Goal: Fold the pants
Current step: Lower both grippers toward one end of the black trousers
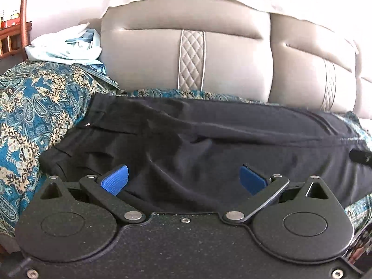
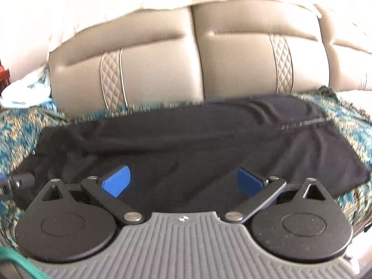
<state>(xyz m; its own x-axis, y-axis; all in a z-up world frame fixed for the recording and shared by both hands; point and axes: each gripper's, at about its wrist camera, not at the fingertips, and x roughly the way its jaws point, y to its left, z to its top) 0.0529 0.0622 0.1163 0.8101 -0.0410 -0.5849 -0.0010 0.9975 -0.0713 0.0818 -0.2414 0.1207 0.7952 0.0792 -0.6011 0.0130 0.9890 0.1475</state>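
Black pants (image 1: 197, 137) lie folded lengthwise on a teal paisley cover (image 1: 34, 107), waistband end to the left in the left wrist view. My left gripper (image 1: 183, 179) is open, its blue pads (image 1: 115, 180) just above the pants' near edge, holding nothing. In the right wrist view the pants (image 2: 186, 139) stretch across, leg ends to the right. My right gripper (image 2: 183, 180) is open and empty over the near edge, blue pads (image 2: 116, 181) wide apart. The right gripper's tip (image 1: 360, 155) shows at the right edge of the left wrist view.
A beige padded sofa back (image 1: 186, 53) rises behind the pants. A heap of pale blue and white clothes (image 1: 67, 46) lies at the back left. A wooden frame (image 1: 23, 11) stands at the far left. The paisley cover (image 2: 344, 121) surrounds the pants.
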